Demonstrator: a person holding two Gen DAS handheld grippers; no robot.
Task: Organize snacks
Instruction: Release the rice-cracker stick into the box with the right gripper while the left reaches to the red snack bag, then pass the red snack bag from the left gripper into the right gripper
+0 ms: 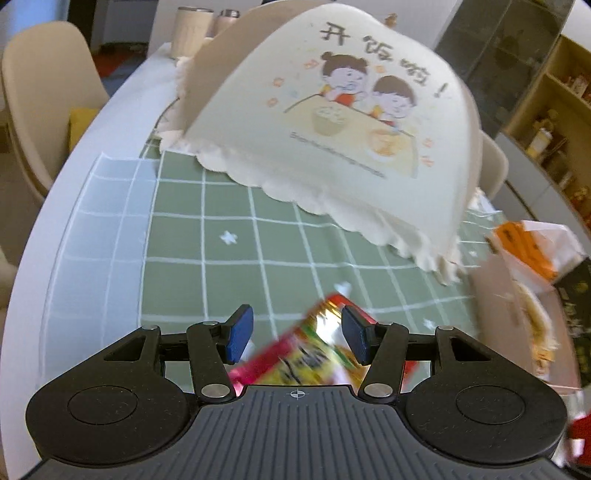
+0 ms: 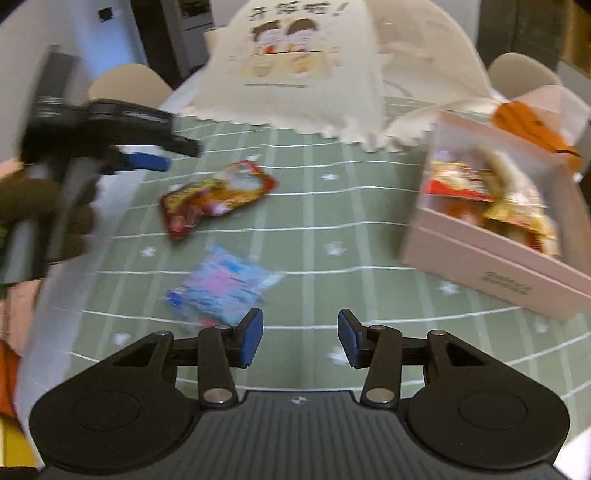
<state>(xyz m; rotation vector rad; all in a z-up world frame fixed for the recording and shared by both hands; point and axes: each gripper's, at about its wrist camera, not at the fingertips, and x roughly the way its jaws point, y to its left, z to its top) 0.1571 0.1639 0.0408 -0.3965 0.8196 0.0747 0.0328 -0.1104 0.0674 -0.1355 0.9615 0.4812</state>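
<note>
A red and yellow snack packet (image 2: 218,195) lies flat on the green checked tablecloth (image 2: 332,221). In the left wrist view the same packet (image 1: 310,354) lies below and between the open fingers of my left gripper (image 1: 297,338), not gripped. A blue and pink snack packet (image 2: 221,288) lies just ahead-left of my open, empty right gripper (image 2: 299,341). A pink box (image 2: 491,258) at the right holds several snack packets. The left gripper (image 2: 147,157) shows in the right wrist view, above the table's left side.
A cream mesh food cover (image 1: 332,129) with a cartoon print stands at the back of the table. An orange and white bag (image 2: 532,125) sits behind the pink box. Beige chairs (image 1: 40,96) surround the table. Two cups (image 1: 192,29) stand at the far end.
</note>
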